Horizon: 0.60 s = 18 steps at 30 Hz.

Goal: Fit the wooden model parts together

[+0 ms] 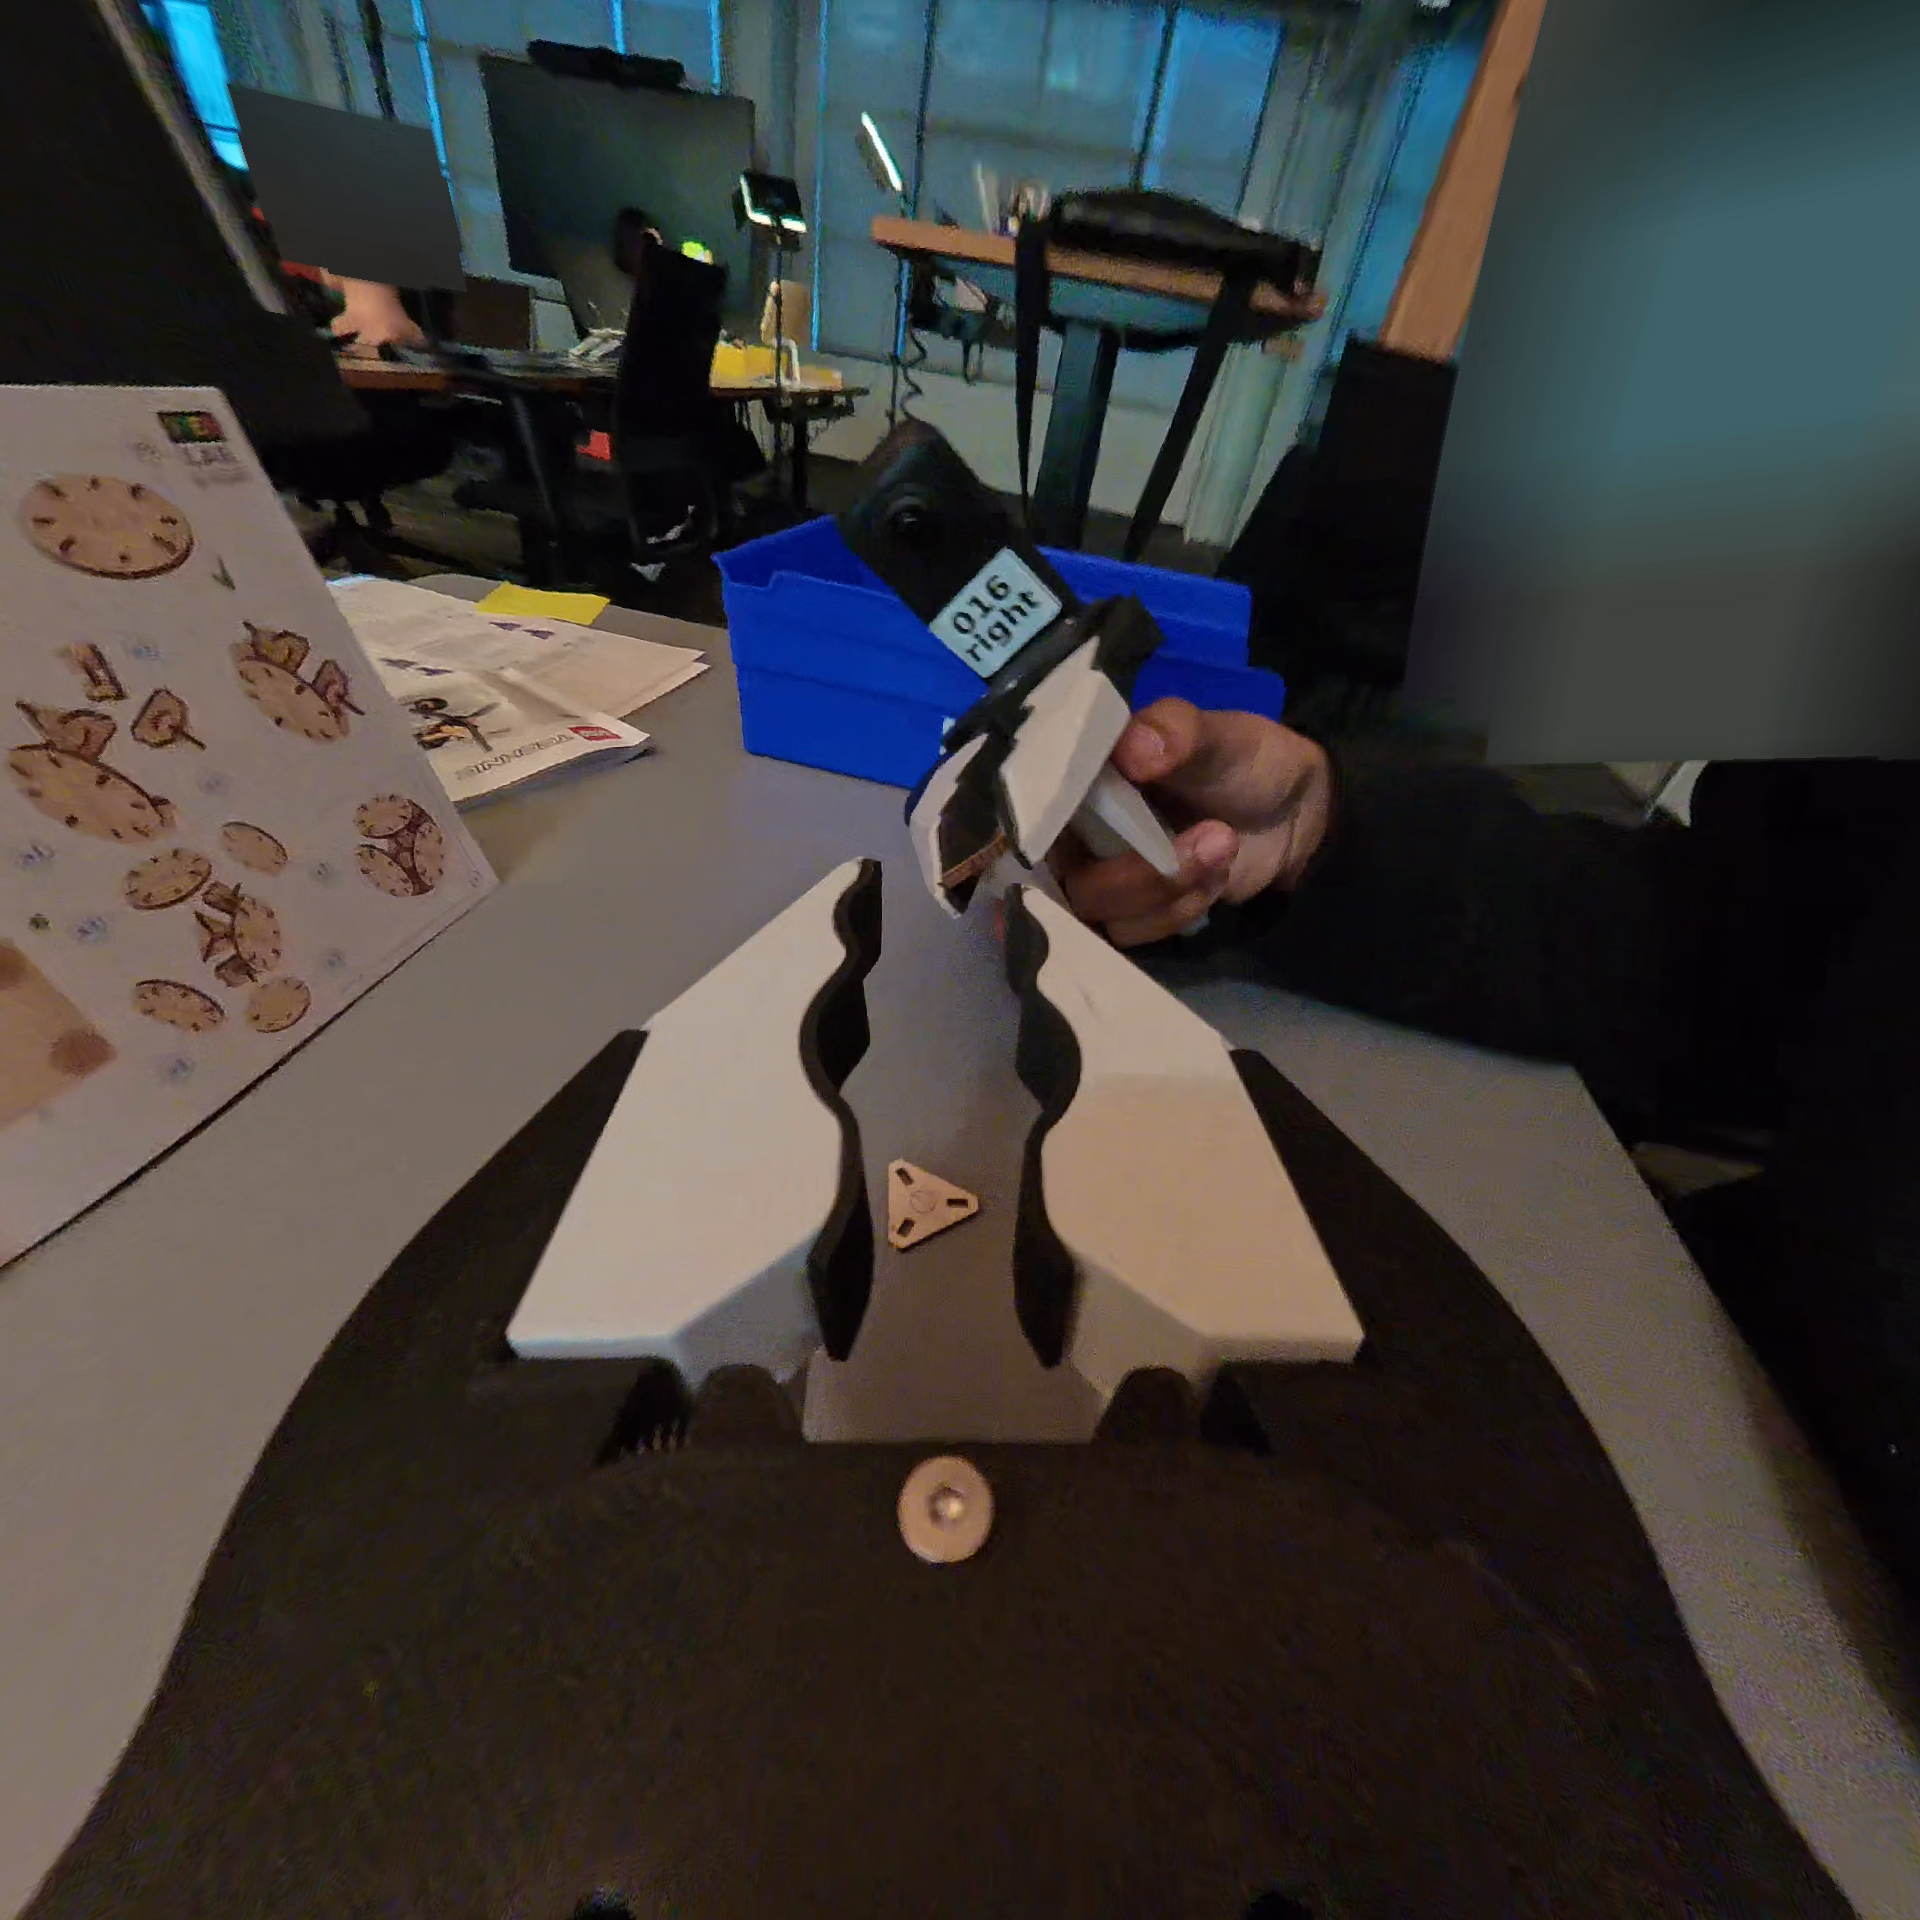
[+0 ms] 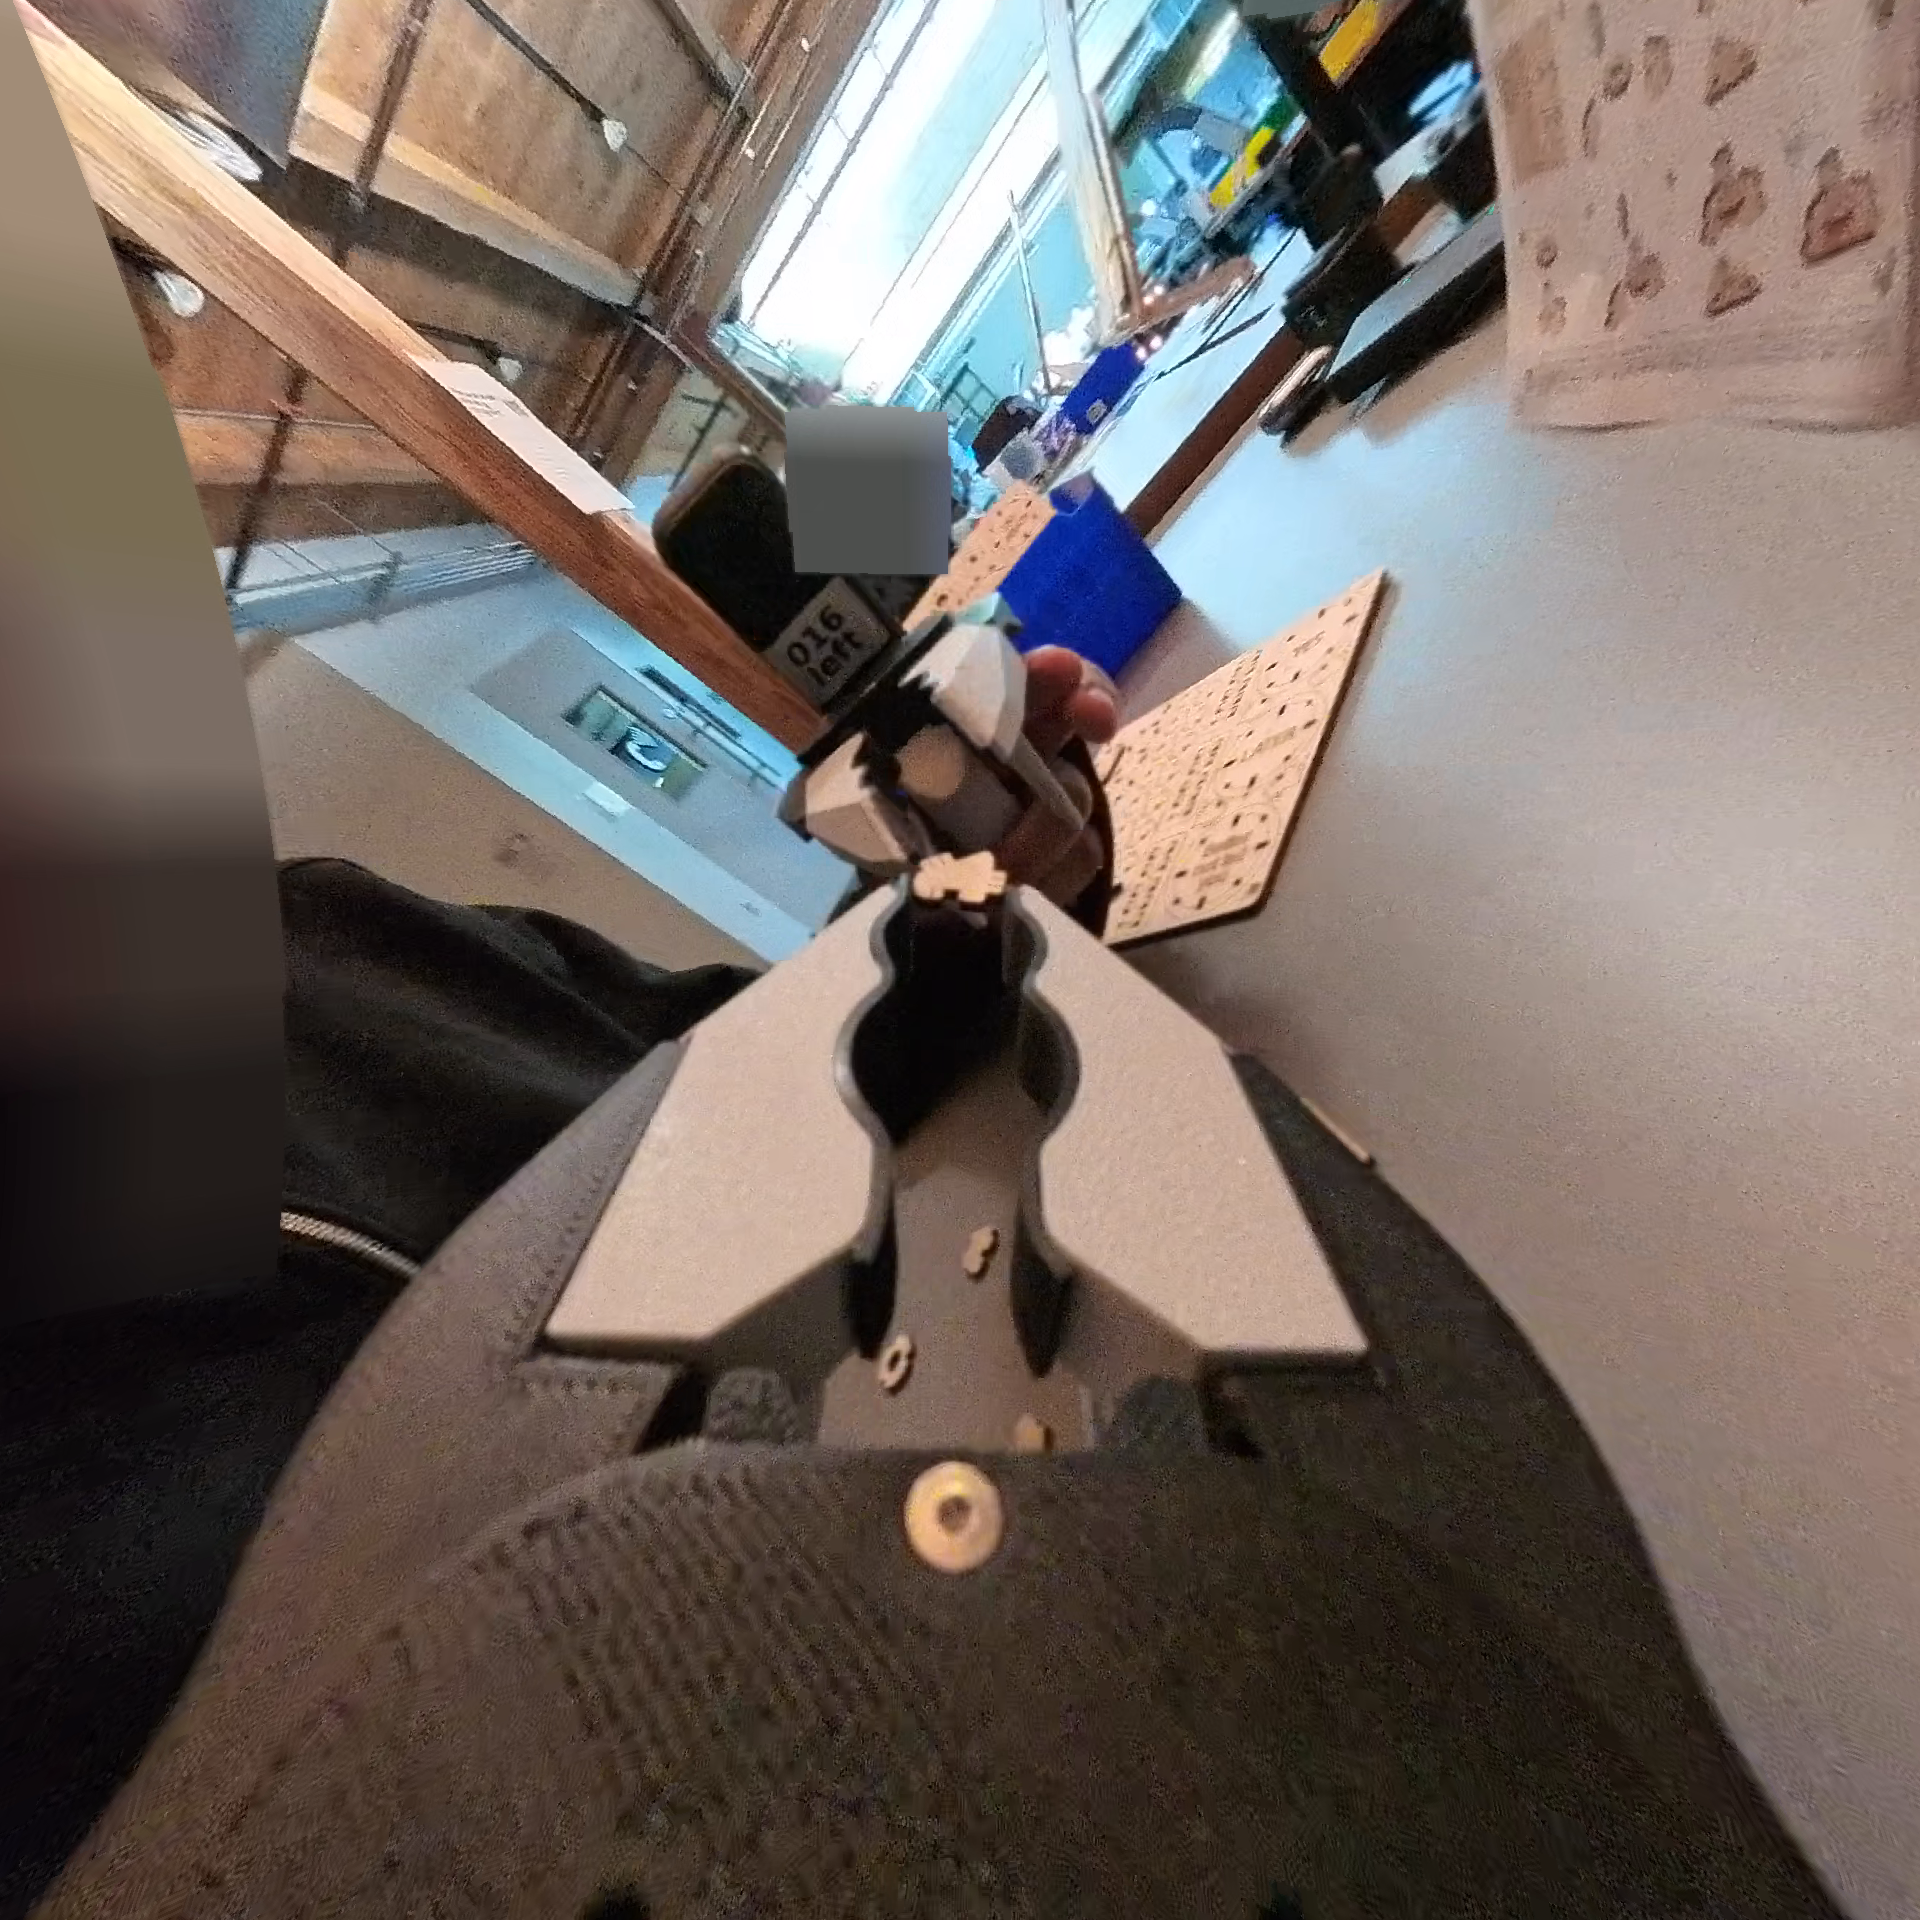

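Beside the blue bin (image 1: 831, 665), a booklet (image 1: 520, 717) bears printed writing.

Right gripper (image 2: 958, 902) pinching a small lobed wooden piece (image 2: 958, 881) at its fingertips.
Left gripper (image 2: 894, 821) sits just beyond the piece, tips nearly touching it, a hand (image 2: 1070, 696) behind it. Laser-cut wooden sheet (image 2: 1236, 769) lies on the grey table (image 2: 1558, 831) right of the piece; blue bin (image 2: 1091, 582) past it. Loose wooden bits (image 2: 980, 1250) below the piece.
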Each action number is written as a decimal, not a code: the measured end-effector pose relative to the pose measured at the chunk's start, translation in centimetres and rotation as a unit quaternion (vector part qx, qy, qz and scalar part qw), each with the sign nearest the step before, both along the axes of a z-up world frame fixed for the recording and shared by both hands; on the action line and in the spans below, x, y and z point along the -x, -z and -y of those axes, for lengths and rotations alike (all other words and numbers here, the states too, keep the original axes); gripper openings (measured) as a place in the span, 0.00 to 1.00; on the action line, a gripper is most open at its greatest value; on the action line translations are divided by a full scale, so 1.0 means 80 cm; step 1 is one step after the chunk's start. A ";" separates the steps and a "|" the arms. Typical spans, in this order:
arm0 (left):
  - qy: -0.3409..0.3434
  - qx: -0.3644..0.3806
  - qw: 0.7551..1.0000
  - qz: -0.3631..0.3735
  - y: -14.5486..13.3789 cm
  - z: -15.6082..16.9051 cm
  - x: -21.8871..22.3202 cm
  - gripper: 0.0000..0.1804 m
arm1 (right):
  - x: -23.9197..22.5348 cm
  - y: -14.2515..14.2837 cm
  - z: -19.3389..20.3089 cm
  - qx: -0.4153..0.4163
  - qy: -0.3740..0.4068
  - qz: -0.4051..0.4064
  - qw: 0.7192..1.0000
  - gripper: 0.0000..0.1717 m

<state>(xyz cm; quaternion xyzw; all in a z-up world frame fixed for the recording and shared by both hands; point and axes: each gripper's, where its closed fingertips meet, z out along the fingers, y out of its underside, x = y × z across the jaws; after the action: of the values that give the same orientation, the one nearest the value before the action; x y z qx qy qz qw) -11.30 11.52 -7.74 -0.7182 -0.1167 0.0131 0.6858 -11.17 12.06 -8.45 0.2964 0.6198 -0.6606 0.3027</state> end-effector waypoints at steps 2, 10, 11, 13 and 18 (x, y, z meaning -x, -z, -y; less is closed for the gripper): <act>0.021 0.021 1.000 -0.009 0.006 -0.006 -0.010 0.12 | -0.007 0.003 0.001 0.006 -0.027 0.026 0.999 0.08; 0.056 0.052 0.996 -0.045 0.019 -0.020 -0.033 0.04 | -0.029 0.004 0.006 0.038 -0.099 0.092 0.990 0.09; 0.057 0.049 0.996 -0.044 0.019 -0.019 -0.032 0.04 | -0.029 0.004 0.007 0.040 -0.101 0.097 0.989 0.09; 0.051 0.049 0.997 -0.044 0.020 -0.018 -0.030 0.01 | -0.030 0.006 0.007 0.039 -0.104 0.102 0.989 0.09; 0.035 0.020 0.999 -0.008 0.011 -0.015 -0.020 0.00 | -0.013 0.000 0.002 0.065 -0.073 0.107 0.989 0.07</act>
<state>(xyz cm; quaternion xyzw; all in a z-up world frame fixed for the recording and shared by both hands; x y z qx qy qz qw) -9.70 12.74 -8.58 -0.7355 -0.0857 -0.0033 0.6721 -10.10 11.89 -8.48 0.2995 0.5594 -0.6401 0.4332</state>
